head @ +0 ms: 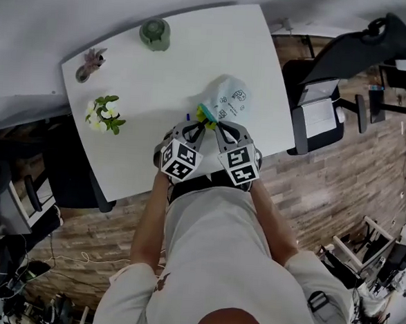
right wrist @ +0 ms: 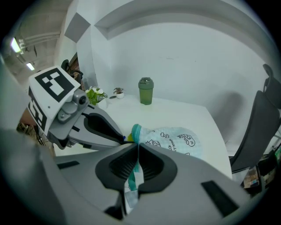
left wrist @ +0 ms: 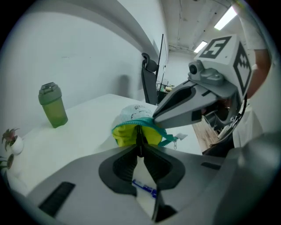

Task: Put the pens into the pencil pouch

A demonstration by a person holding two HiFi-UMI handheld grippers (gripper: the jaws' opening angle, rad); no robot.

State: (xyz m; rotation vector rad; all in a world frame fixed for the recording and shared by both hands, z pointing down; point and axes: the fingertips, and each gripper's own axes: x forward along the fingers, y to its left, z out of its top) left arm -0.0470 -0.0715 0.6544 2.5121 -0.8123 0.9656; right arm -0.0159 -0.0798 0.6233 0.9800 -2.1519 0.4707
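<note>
A light blue printed pencil pouch (head: 229, 99) lies on the white table (head: 160, 85), its teal zipper mouth (left wrist: 131, 125) gaping with yellow lining showing. My right gripper (right wrist: 138, 144) is shut on the teal zipper edge (right wrist: 135, 130) of the pouch (right wrist: 175, 138). My left gripper (left wrist: 140, 151) is shut on a thin dark pen (left wrist: 140, 134), whose far end reaches into the yellow mouth. In the head view both grippers, left (head: 203, 125) and right (head: 216, 127), meet at the pouch's near end. A blue pen (left wrist: 145, 188) lies on the table under the left jaws.
A green bottle (head: 155, 34) stands at the table's far edge. A white flower bunch (head: 104, 113) and a small potted plant (head: 90, 63) sit at the left. A black office chair (head: 333, 84) stands off the table's right side.
</note>
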